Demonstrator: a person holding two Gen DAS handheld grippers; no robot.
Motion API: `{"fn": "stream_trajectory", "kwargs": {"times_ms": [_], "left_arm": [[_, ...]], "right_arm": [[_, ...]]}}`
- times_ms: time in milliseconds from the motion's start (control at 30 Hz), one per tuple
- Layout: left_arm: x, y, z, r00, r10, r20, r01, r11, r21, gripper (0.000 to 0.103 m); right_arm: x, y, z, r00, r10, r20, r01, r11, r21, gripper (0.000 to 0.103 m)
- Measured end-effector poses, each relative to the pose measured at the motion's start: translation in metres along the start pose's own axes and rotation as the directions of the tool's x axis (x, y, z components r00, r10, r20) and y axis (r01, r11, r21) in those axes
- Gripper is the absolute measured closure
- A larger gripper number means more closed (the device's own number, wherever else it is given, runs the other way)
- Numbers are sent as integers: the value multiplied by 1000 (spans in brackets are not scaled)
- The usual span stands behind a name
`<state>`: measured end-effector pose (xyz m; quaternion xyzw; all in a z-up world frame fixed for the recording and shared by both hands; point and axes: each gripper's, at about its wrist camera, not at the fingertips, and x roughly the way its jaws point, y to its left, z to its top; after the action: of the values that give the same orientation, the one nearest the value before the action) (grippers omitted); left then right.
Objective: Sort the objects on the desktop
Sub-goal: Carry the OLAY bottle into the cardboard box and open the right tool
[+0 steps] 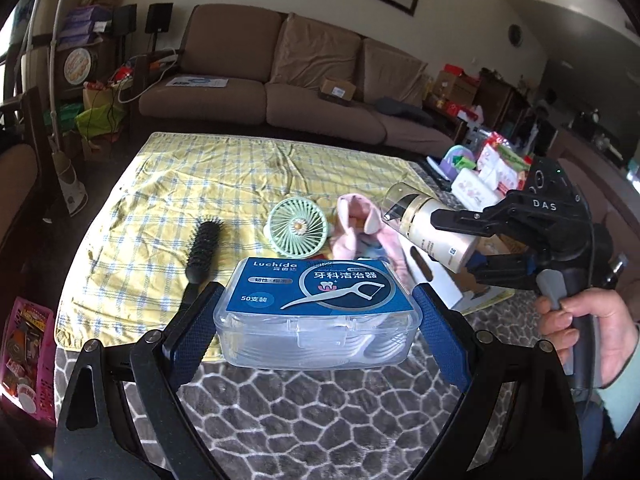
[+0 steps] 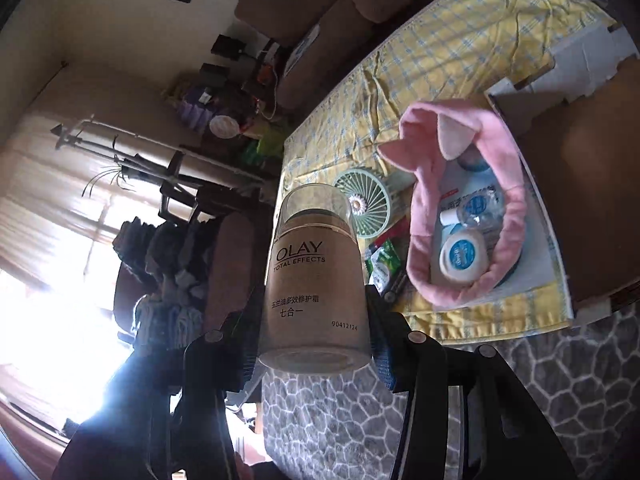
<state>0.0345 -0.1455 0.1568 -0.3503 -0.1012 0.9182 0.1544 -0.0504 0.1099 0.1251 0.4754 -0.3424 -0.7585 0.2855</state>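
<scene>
Surface: yellow checked cloth (image 1: 224,184), cardboard box (image 1: 440,280) at its right edge.
Left gripper (image 1: 316,320): spread wide, clamping floss-pick box (image 1: 316,308) crosswise.
Right gripper (image 2: 316,344): half-closed on cream bottle (image 2: 316,280), cap forward.
Box: just beside the right gripper, so nearer to it.

Black right gripper (image 1: 460,240) marked "DAS", green light lit, grey trigger (image 1: 550,284); blue textured pads (image 1: 192,336); pale green sleeve (image 1: 624,392).

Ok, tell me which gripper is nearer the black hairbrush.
Left. The left gripper, clamping the floss-pick box, sits just beside the hairbrush. The right gripper, holding the Olay bottle, is far across the cloth.
</scene>
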Motion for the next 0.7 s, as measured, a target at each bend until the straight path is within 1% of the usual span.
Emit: {"fn": "stream_trajectory", "kwargs": {"times_ms": [33, 100, 200, 267, 333, 400, 500, 667, 700], "left_arm": [[4, -14, 6, 1000, -30, 2, 30, 1000, -2, 10], [12, -39, 18, 998, -62, 4, 62, 998, 3, 10], [31, -73, 29, 997, -75, 4, 75, 997, 21, 10], [45, -91, 32, 997, -72, -7, 72, 997, 32, 10], [59, -104, 30, 997, -74, -26, 75, 997, 34, 10], [70, -110, 27, 997, -68, -43, 70, 997, 36, 10], [82, -114, 21, 995, -66, -70, 68, 997, 34, 10], [95, -106, 12, 995, -48, -93, 51, 998, 30, 10], [96, -104, 11, 994, -49, -97, 52, 998, 25, 10]], "right_arm": [[-15, -5, 7, 999, -37, 24, 37, 999, -14, 55], [-39, -18, 19, 993, -102, 64, 103, 994, -21, 55], [-61, -47, 37, 975, -196, 100, 197, 980, -3, 55], [-65, -68, 47, 963, -251, 96, 252, 968, 7, 55], [-59, -86, 59, 950, -305, 73, 305, 952, 4, 55], [-50, -103, 67, 939, -342, 50, 341, 940, 11, 55], [-36, -125, 82, 930, -368, 8, 368, 929, 21, 55], [-14, -134, 83, 907, -419, -48, 417, 908, -40, 55], [-10, -135, 81, 905, -421, -58, 418, 907, -48, 55]]}}
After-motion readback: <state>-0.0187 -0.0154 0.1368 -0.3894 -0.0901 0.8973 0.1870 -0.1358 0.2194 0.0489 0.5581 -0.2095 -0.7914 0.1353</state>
